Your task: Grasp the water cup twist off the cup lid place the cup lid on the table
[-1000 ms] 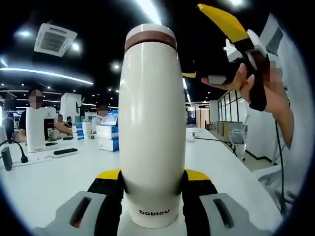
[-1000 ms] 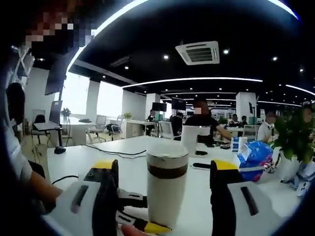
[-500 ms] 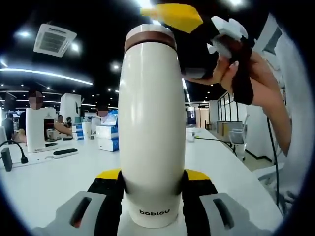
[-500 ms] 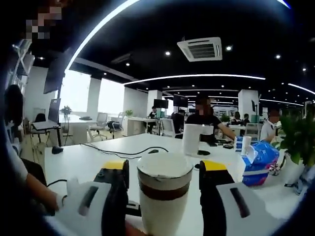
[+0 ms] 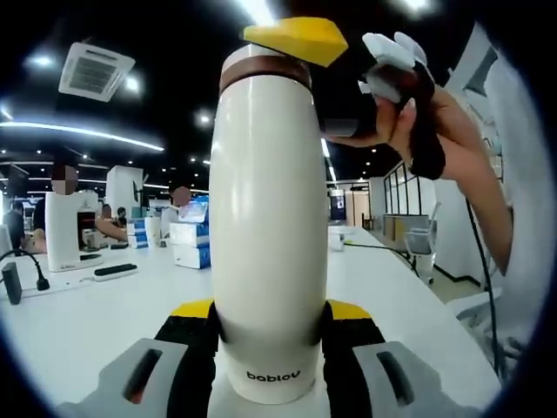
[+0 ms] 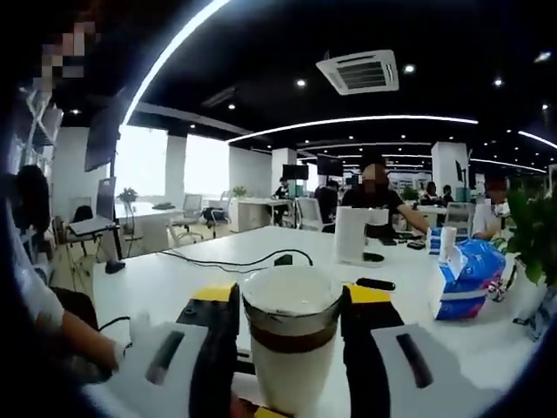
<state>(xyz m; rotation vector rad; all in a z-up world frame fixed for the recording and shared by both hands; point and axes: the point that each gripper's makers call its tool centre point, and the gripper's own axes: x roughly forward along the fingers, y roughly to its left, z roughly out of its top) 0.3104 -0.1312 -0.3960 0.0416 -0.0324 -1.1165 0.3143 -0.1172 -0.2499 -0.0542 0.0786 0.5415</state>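
The white water cup (image 5: pixel 270 235) stands upright above the white tabletop (image 5: pixel 96 318), pinched low on its body by the left gripper (image 5: pixel 271 335); the right gripper (image 6: pixel 289 335) has its jaws pressed around the cup lid (image 6: pixel 291 300) and brown band

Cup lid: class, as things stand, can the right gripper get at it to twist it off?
Probably yes. The right gripper has a jaw on each side of the cup lid, nothing between, while the left gripper holds the water cup upright.

cup (image 5: pixel 270 235) upright betw left tool (image 5: pixel 271 335) jaws | lid (image 6: pixel 291 300) betw right tool (image 6: pixel 290 326) jaws, prob touching | table (image 5: pixel 96 313) below
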